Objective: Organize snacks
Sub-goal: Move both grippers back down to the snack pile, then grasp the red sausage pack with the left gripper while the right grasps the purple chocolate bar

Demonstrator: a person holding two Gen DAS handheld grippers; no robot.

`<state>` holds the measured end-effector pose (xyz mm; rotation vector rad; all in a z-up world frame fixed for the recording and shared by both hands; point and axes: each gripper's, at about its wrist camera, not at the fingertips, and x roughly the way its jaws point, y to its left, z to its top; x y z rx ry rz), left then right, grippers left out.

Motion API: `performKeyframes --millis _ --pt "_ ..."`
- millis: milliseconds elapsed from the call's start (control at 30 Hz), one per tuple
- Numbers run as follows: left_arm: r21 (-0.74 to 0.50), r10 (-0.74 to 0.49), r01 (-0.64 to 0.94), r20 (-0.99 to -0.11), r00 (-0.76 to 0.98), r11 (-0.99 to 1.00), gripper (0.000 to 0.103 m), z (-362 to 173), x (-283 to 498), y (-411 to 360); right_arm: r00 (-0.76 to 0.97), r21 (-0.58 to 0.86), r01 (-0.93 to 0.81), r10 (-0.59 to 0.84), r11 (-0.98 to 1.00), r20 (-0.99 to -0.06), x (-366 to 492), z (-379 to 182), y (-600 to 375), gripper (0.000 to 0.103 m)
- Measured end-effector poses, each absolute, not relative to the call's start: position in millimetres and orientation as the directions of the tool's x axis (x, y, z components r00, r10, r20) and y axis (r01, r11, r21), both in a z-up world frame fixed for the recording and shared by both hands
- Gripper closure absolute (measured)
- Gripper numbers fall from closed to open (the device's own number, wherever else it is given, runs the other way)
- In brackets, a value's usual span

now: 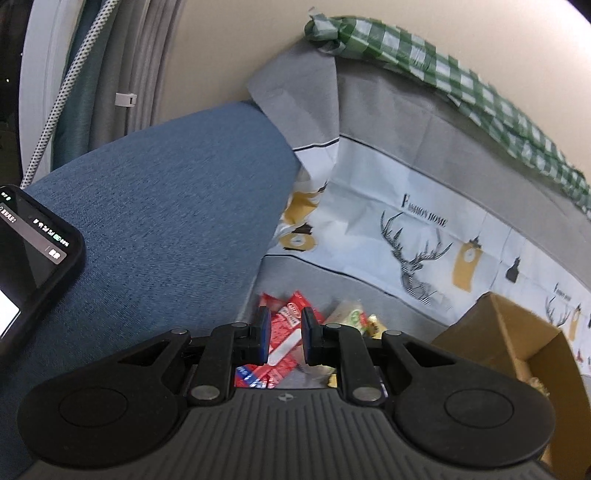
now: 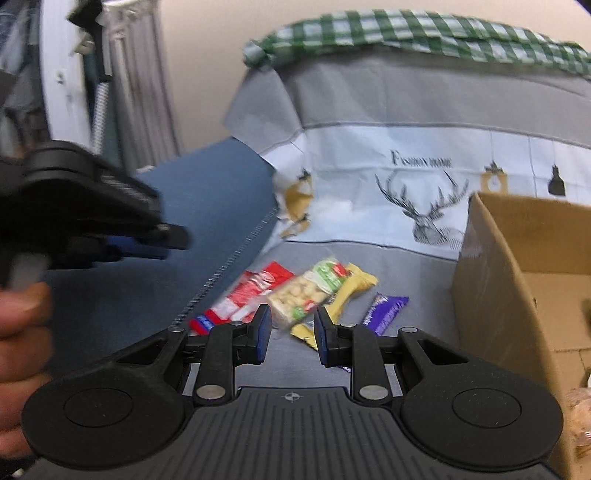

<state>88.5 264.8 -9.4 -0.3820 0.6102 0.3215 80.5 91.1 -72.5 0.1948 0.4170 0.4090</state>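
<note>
Grey woven sofa seat [image 2: 332, 362], backrest draped in a printed cloth [image 2: 369, 147] with stag line-art and "Fashion Home" lettering; a green-white gingham fabric [image 2: 424, 33] is bunched along the top. Blue denim-textured cushion [image 1: 166, 206] on the left, zipper edge visible in the right wrist view.

Snacks lie in a loose pile on the seat beside the cushion: glossy red packets [image 2: 258, 291], a clear bag with a green label [image 2: 310, 291] showing pale round pieces, a yellow wrapper [image 2: 351, 291] under it, and a purple foil bar [image 2: 386, 312] slightly apart to the right. Brown corrugated cardboard box [image 2: 517, 277] stands open to the right of the pile, something pale inside, too blurred to name.

Left gripper [image 1: 285, 336]: jaws apart with a narrow gap, hovering above the red packets, nothing between the pads. Right gripper [image 2: 291, 334]: jaws spread wider, empty, just short of the clear bag.

Phone in a black case [image 1: 29, 258] at the left edge of the left wrist view, screen lit.
</note>
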Motion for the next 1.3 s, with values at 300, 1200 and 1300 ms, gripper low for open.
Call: performKeyframes --millis 300,1200,1300 --pt "-0.079 0.211 -0.341 -0.65 0.73 0.937 0.084 -29 114 247 0.847 0.272 -0.185 0.294 0.944 -0.442 132 -102 93 0.066" --pt "0.285 0.293 -0.113 -0.731 0.617 0.952 0.022 -119 193 213 0.818 0.201 -0.101 0.197 0.974 -0.541 162 -131 98 0.078" --pt "0.279 0.286 -0.111 -0.729 0.622 0.954 0.022 -120 192 213 0.802 0.222 -0.091 0.203 0.971 -0.561 158 -131 92 0.078"
